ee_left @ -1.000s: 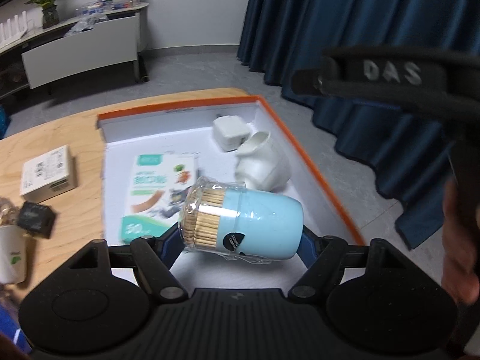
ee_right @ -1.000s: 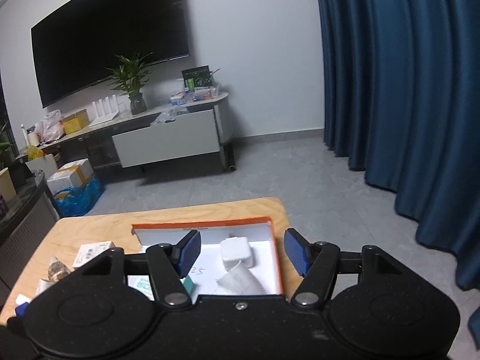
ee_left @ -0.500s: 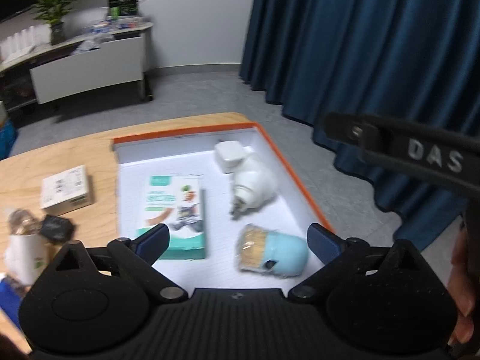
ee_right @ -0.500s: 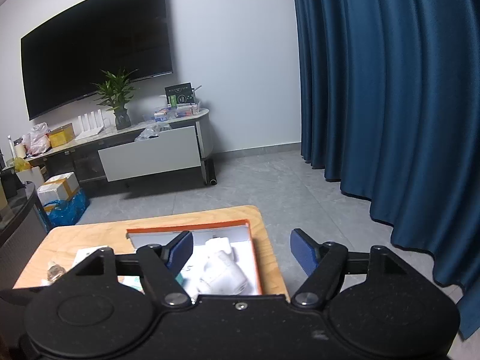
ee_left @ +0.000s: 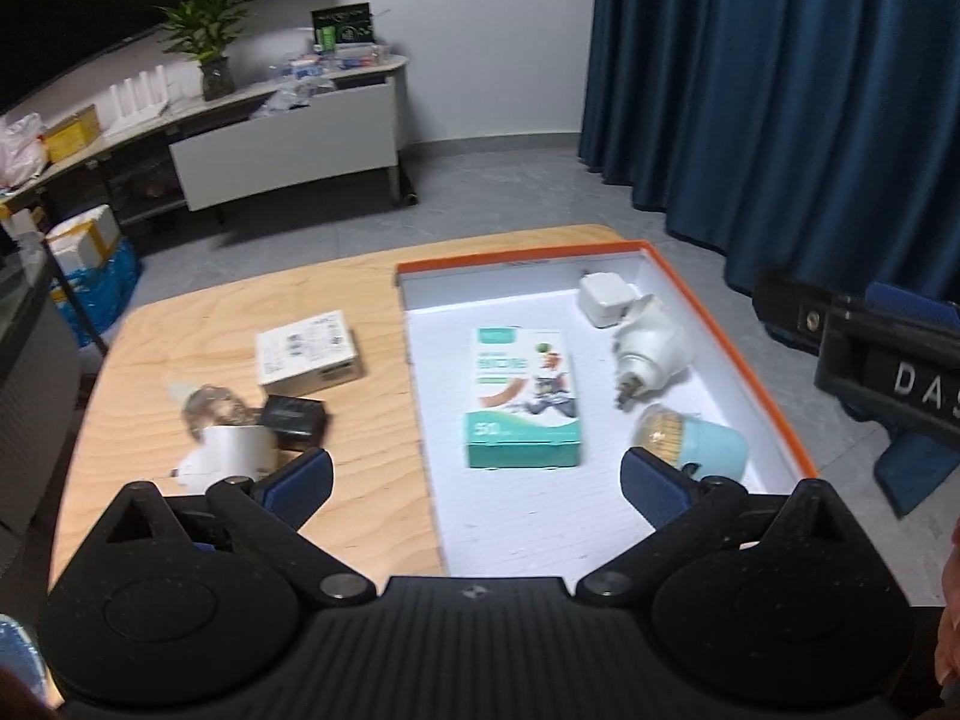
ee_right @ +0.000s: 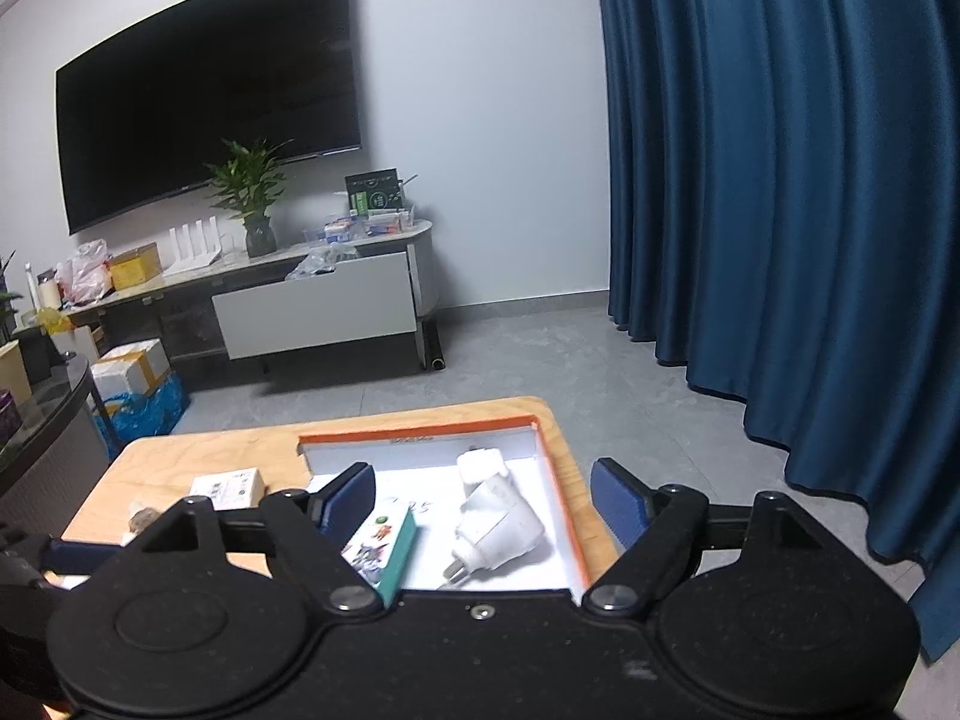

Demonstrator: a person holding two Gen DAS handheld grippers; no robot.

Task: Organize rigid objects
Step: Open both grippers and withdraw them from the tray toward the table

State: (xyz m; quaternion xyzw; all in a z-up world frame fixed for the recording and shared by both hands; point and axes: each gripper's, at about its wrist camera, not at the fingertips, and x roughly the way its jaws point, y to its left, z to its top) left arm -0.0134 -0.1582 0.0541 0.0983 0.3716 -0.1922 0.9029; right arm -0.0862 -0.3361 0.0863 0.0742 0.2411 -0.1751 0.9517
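I've let go of the toothpick jar (ee_left: 696, 441): it now lies on its side in the orange-rimmed box (ee_left: 744, 336), just beyond my left gripper (ee_left: 474, 474), jaws opening, empty. Right gripper (ee_right: 480, 495) likewise opening, empty. Plug adapter (ee_left: 651, 342) and green carton (ee_left: 522, 396) lie beside the jar.

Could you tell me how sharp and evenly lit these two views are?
Left wrist view: dim room, bright white tray floor, slight motion blur on the toothpick jar, fisheye-bent table edges. Right wrist view: sharper, curtain bowed, television glare-free.
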